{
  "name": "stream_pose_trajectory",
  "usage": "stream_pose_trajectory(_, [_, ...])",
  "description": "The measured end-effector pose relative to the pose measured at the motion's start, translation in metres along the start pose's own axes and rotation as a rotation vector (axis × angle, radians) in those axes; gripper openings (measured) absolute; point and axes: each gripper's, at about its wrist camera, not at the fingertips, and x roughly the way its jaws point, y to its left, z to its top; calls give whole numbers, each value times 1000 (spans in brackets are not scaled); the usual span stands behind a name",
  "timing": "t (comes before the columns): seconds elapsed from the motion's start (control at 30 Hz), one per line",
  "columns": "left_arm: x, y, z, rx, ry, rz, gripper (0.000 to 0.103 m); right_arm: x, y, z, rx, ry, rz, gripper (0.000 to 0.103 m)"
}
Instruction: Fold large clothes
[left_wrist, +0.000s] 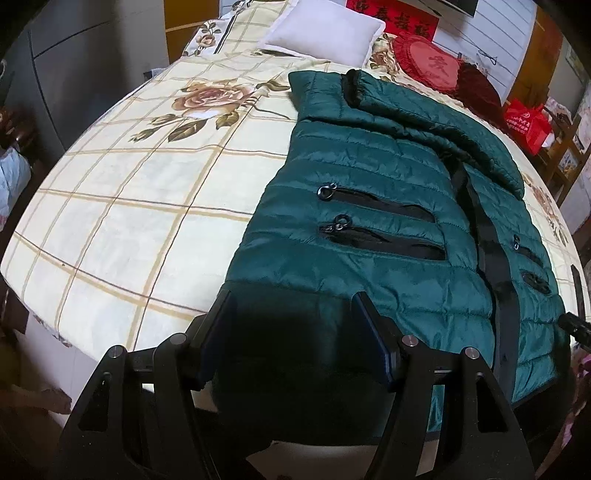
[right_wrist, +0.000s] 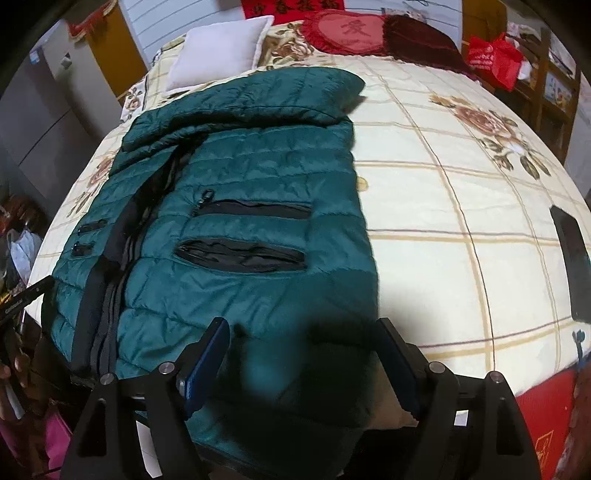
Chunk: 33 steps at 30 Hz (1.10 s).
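Bed (left_wrist: 122, 206) with checked floral cover; green quilted jacket (left_wrist: 369, 206) lies front-up just ahead of both grippers, long axis running away from them, collar farthest. Left gripper (left_wrist: 295, 332) and right gripper (right_wrist: 303, 362) stand apart over the hem. Slick fabric may slip, skewing the fold.

We look from both wrist cameras at the foot of the bed (left_wrist: 110, 206), facing its headboard, close above the jacket (left_wrist: 369, 206) hem. Both views share the jacket and white pillow (right_wrist: 218, 51).
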Motion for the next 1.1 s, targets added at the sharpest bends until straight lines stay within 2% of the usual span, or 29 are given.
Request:
stream_pose_trajectory(0.17, [2,11,-2,-31,13,-1,65,5,-12,-4,44,24,13,79])
stream_pose_trajectory(0.33, [4,13,-4,-37,31,-11,65,4,-11,-5,32,22,8,79])
stream_pose_trajectory(0.43, [6,18,-6,-48,47,-42,65,6,-12,-6,32,29,12,79])
stream_pose_trajectory(0.53, [5,27,-7,-74,52,-109,65,7,-15,-8,40,38,20,81])
stream_pose_trajectory(0.87, [19,52,-14,-197,114,-191,65,17,-29,-11,118,61,132,85])
stream_pose_trajectory(0.93, [23,51,-18,-198,132,-208,65,17,-27,-11,106,63,137,85])
stream_pose_trajectory(0.97, [22,48,-17,-187,117,-197,66,17,-25,-11,101,65,141,85])
stream_pose_trajectory(1.1, [23,39,-18,-170,118,-208,71,19,-14,-13,85,77,209,85])
